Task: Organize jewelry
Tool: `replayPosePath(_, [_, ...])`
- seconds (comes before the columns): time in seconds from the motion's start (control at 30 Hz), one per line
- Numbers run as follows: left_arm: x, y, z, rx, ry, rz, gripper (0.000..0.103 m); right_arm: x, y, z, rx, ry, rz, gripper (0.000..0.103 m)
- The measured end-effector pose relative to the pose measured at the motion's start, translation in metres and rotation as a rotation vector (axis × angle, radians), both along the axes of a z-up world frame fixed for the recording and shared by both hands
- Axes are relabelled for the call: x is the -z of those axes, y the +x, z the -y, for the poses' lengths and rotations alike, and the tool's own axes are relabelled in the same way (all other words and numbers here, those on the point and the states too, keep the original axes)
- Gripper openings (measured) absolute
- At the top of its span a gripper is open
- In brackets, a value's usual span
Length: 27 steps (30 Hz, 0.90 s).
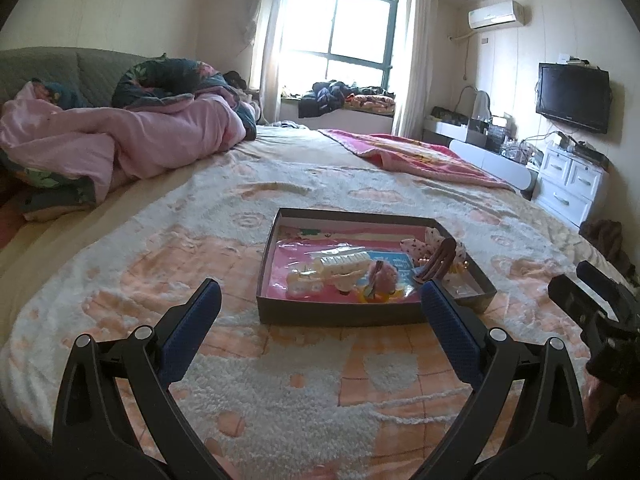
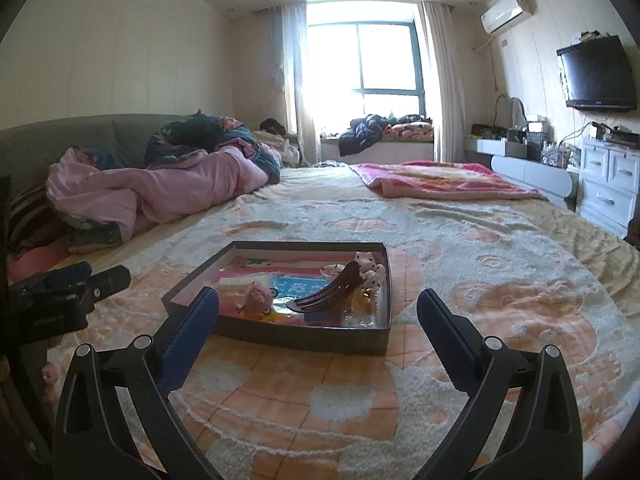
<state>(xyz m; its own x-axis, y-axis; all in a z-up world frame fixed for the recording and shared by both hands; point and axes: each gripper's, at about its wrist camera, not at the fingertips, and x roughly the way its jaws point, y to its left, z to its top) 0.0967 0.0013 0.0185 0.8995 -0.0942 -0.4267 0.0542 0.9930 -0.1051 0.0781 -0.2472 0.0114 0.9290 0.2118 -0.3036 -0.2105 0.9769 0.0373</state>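
Left wrist view: both the left gripper (image 1: 320, 304) and right gripper (image 2: 318, 308) gape before the box's (image 1: 340, 314) near wall.

A pink quilt (image 1: 132, 140) lies bunched on the bed (image 1: 160, 240). A television (image 1: 574, 96) hangs above white drawers (image 1: 568, 184), an air conditioner (image 1: 496, 14) beside the window (image 1: 340, 36).

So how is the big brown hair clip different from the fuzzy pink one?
The brown hair clip is long, smooth and shiny; the fuzzy pink clip is small, round and fluffy. The brown one leans up on the spotted bow; the pink one sits low. Both are in the box.
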Motion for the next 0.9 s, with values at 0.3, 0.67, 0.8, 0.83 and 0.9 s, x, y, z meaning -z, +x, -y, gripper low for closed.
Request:
replayPosePath(0.3, [0.005,-0.026,0.006,0.014,0.024,0.034,0.092,0.009,-0.033,0.013,0.044,0.014,0.059,0.096])
replayPosePath(0.67, [0.011,-0.036,0.008,0.025,0.021,0.091,0.092,0.016,-0.040,0.019,0.074,0.006,0.107,0.096])
replayPosePath(0.8, [0.017,-0.032,0.009,0.025,0.029,0.082,0.092,0.022,-0.034,0.017,0.073,0.001,0.081,0.097])
replayPosePath(0.83, [0.019,-0.031,0.009,0.026,0.032,0.078,0.092,0.023,-0.032,0.017,0.075,-0.002,0.079,0.097])
replayPosePath(0.9, [0.023,-0.028,0.008,0.023,0.035,0.067,0.092,0.025,-0.030,0.017,0.074,0.001,0.073,0.097])
